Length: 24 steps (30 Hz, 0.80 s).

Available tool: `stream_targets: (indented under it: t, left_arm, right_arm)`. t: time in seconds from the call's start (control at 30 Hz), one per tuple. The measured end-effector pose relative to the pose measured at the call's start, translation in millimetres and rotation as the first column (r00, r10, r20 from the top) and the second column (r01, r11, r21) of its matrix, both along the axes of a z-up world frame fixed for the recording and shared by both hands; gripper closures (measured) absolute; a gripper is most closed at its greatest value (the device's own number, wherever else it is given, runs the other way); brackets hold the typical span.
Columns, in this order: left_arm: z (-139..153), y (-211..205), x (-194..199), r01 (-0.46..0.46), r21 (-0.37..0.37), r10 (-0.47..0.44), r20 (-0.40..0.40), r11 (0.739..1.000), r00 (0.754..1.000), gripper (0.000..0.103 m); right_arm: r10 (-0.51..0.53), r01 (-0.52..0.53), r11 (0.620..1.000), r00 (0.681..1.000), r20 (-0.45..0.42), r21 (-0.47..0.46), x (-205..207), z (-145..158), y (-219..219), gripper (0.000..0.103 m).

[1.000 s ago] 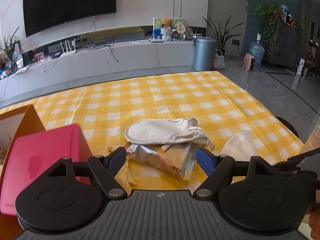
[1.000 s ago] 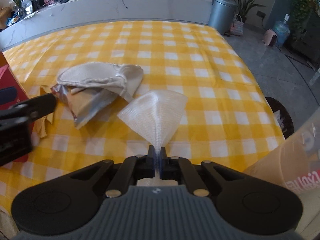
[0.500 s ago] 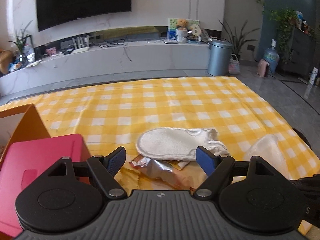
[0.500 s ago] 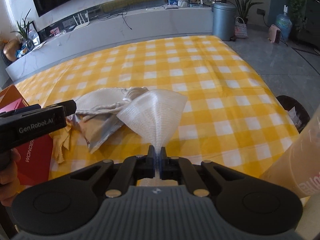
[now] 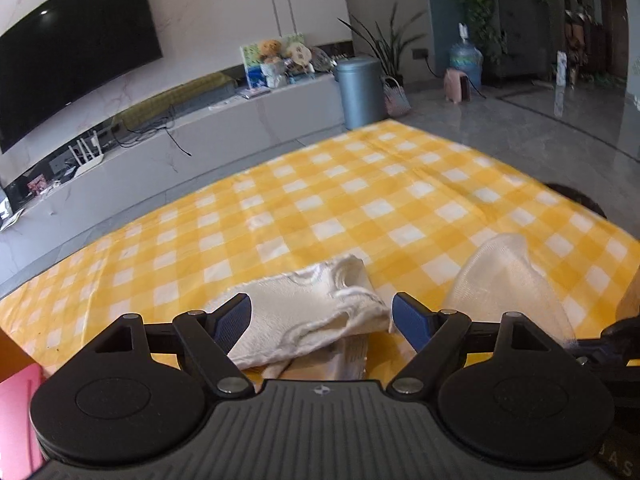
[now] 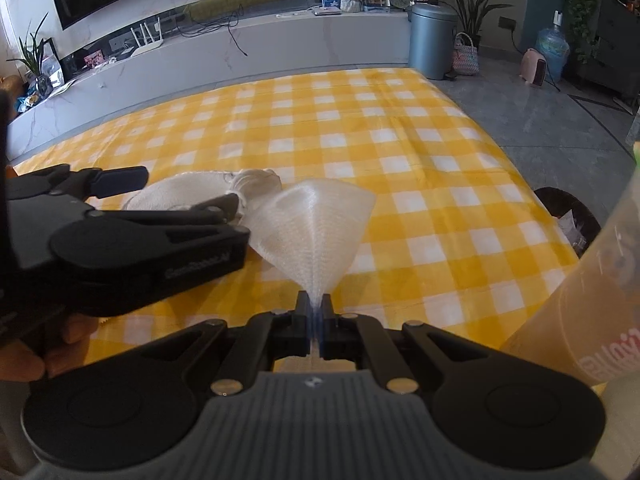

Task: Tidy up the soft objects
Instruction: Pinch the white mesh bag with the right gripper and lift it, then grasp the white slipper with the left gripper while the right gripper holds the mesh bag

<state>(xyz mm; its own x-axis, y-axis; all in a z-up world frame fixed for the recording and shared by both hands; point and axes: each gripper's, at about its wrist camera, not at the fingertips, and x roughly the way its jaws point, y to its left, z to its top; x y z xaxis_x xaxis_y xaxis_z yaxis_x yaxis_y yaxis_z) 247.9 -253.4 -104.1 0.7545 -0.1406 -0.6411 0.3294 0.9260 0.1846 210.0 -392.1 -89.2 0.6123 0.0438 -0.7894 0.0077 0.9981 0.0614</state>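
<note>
My right gripper point(image 6: 315, 304) is shut on a thin white mesh cloth point(image 6: 316, 224) that fans out above the yellow checked tablecloth point(image 6: 360, 128); the cloth also shows in the left wrist view point(image 5: 508, 280). My left gripper point(image 5: 322, 316) is open, its blue pads either side of a cream terry mitt point(image 5: 304, 316) lying on the table. The mitt point(image 6: 192, 192) lies just left of the mesh cloth, partly hidden by the left gripper point(image 6: 176, 190). A snack packet point(image 5: 348, 356) peeks out under the mitt.
A pink box point(image 5: 16, 416) sits at the table's near left. A translucent orange container point(image 6: 592, 320) stands at the near right. A dark bin point(image 6: 568, 216) sits on the floor past the table's right edge. A TV bench runs along the far wall.
My left gripper has moved forward and right, so the mitt now lies between its open fingers. The right gripper has lifted slightly, still holding the mesh cloth.
</note>
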Motion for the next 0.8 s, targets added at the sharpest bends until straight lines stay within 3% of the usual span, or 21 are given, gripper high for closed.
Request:
stream_targets:
  t: [0.27, 0.4, 0.43, 0.47, 0.5, 0.6, 0.8]
  left_arm:
    - [-19.3, 0.9, 9.9, -0.060, -0.038, 0.059, -0.041, 0.997, 0.997, 0.011]
    - [-18.3, 9.2, 9.1, -0.131, -0.094, 0.128, -0.039, 0.987, 0.991, 0.053]
    - [-17.2, 10.7, 8.2, -0.141, -0.098, 0.137, -0.039, 0.985, 0.990, 0.070]
    - [-15.1, 12.2, 7.1, -0.143, -0.108, 0.140, -0.037, 0.984, 0.989, 0.079]
    - [-13.3, 14.4, 6.1, -0.139, -0.129, 0.135, -0.039, 0.982, 0.990, 0.102]
    - [-6.3, 19.5, 3.1, -0.157, -0.177, 0.148, -0.062, 0.972, 0.987, 0.101]
    - [14.6, 24.7, -18.0, -0.156, -0.195, 0.169, 0.056, 0.968, 0.984, 0.102]
  right_arm:
    - [0.021, -0.022, 1.000, 1.000, -0.020, -0.003, 0.7, -4.8, 0.6, 0.103]
    - [0.025, -0.026, 1.000, 0.999, -0.028, -0.009, 0.1, -6.6, 0.5, 0.102]
    - [0.027, -0.027, 1.000, 0.999, -0.029, -0.008, 0.8, -7.7, -0.2, 0.102]
    - [0.029, -0.029, 1.000, 0.999, -0.031, -0.006, 0.6, -8.0, -0.6, 0.102]
    - [0.030, -0.030, 1.000, 0.999, -0.031, -0.005, 0.6, -8.4, -1.0, 0.102]
    - [0.033, -0.034, 0.999, 0.999, -0.031, -0.004, 1.1, -8.8, -1.5, 0.102]
    - [0.051, -0.052, 0.999, 0.998, -0.028, -0.004, 2.5, -9.9, -0.8, 0.102]
